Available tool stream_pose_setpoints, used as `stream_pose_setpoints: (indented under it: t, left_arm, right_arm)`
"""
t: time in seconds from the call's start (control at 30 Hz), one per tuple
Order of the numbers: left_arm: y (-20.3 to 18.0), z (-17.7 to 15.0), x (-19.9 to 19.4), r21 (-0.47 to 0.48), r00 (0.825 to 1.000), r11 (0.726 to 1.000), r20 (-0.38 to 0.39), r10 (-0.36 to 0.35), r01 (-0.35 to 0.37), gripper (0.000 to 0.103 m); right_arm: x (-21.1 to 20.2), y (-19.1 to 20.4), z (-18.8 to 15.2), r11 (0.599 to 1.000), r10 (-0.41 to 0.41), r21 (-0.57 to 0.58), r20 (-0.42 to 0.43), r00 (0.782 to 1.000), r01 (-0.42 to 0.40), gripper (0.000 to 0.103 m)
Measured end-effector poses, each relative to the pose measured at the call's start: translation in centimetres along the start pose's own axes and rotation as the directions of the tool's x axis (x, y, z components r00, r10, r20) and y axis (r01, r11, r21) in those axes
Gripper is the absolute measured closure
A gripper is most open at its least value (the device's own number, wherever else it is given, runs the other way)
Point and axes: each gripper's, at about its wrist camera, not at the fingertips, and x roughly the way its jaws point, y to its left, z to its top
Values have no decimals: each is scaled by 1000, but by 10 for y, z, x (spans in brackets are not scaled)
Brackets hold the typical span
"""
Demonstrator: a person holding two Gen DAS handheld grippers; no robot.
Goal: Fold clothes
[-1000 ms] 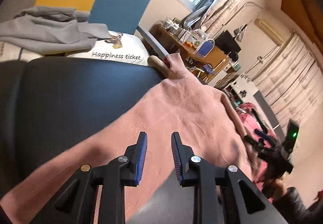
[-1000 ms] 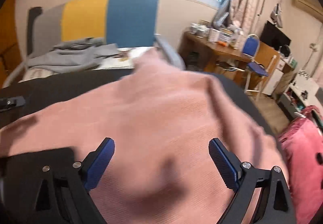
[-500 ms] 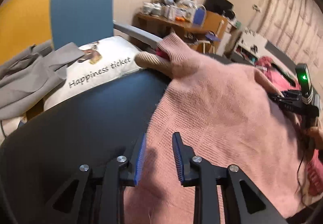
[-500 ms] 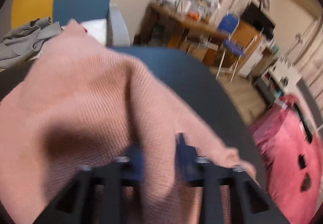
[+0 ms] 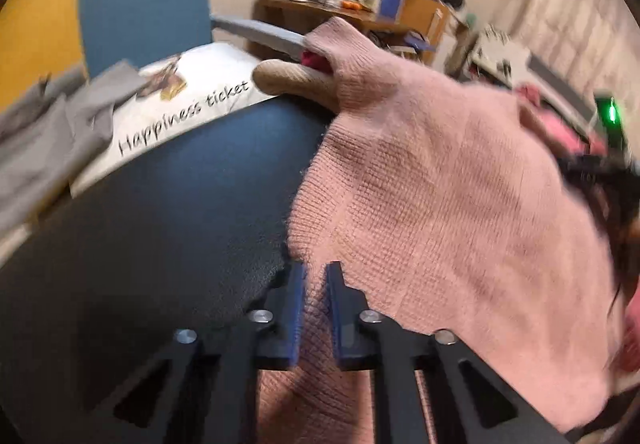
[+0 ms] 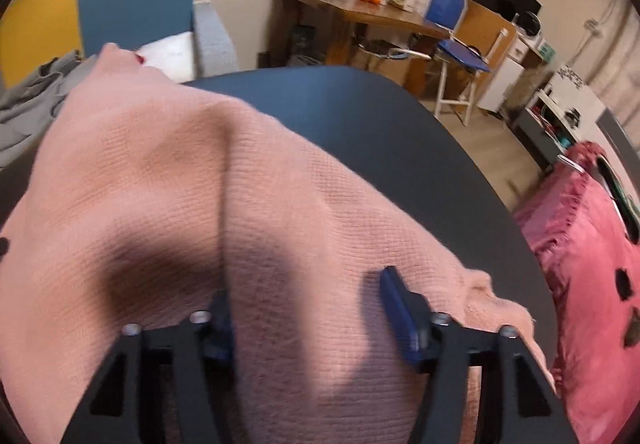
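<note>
Pink sweater (image 5: 440, 183) spread across the dark table (image 5: 160, 224). Left gripper (image 5: 316, 284) jaws clenched on its near edge; right gripper (image 6: 308, 304) jaws wide apart over the knit. Risk: one-sided pull skews the fold, or loose knit slips free.

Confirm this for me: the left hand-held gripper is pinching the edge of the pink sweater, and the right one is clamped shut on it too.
Not quite. The left hand-held gripper does pinch the pink sweater edge, but the right hand-held gripper is open, fingers spread wide over the knit, as the right wrist view shows.
</note>
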Motion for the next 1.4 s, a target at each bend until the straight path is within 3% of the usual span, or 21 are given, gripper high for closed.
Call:
stream_pose_setpoints:
  t: [0.07,0.1,0.13,0.2,0.33,0.47,0.67,0.9,1.0,1.07,1.17,1.23,1.3,1.4]
  left_arm:
    - [2,-2,-9,-47,999,999,41,-6,8,95]
    - [3,-3,-14,-71,998,997,62,-9,13,95]
    - [4,-4,-18,-94,997,995,82,-11,19,95]
    - [6,-8,-31,-134,992,990,123,-16,33,95]
    - [10,-23,-69,-192,979,979,202,-32,72,95]
    - [14,-39,-107,-246,959,962,280,-43,115,95]
    - [55,-75,-149,-336,970,941,236,53,31,95]
    - [119,-115,-189,-442,972,892,154,179,-94,95]
    - [155,-130,-203,-496,967,855,109,232,-149,94]
    - [179,-139,-212,-529,961,828,78,266,-186,92]
    - [180,-167,-242,-547,953,815,95,287,-191,87]
    - [178,-186,-263,-558,948,808,110,300,-191,84]
    - [177,-205,-284,-568,942,801,125,313,-190,84]
    - [172,-236,-310,-583,934,788,135,332,-196,84]
  right_arm:
    - [-3,1,-1,1000,-10,2,4,1000,10,68]
    - [-7,5,-2,1000,-18,-13,18,1000,18,87]
    - [-12,9,-2,999,-21,-24,38,999,22,89]
    - [-28,11,-1,1000,8,2,85,996,-8,89]
    - [-60,5,1,987,138,68,125,983,-147,89]
    - [-97,12,-8,942,305,105,134,943,-320,89]
    - [-156,61,-31,858,498,70,130,857,-509,89]
    - [-158,147,-55,777,623,72,51,780,-625,89]
    - [-147,186,-56,777,627,66,9,779,-626,89]
    - [-133,210,-53,795,606,62,-29,795,-603,88]
    - [-117,234,-48,827,562,49,-82,823,-560,82]
    - [-114,239,-48,843,538,46,-94,838,-536,52]
    - [-119,239,-49,857,515,38,-82,853,-514,33]
    - [-156,231,-57,883,470,-21,20,882,-470,33]
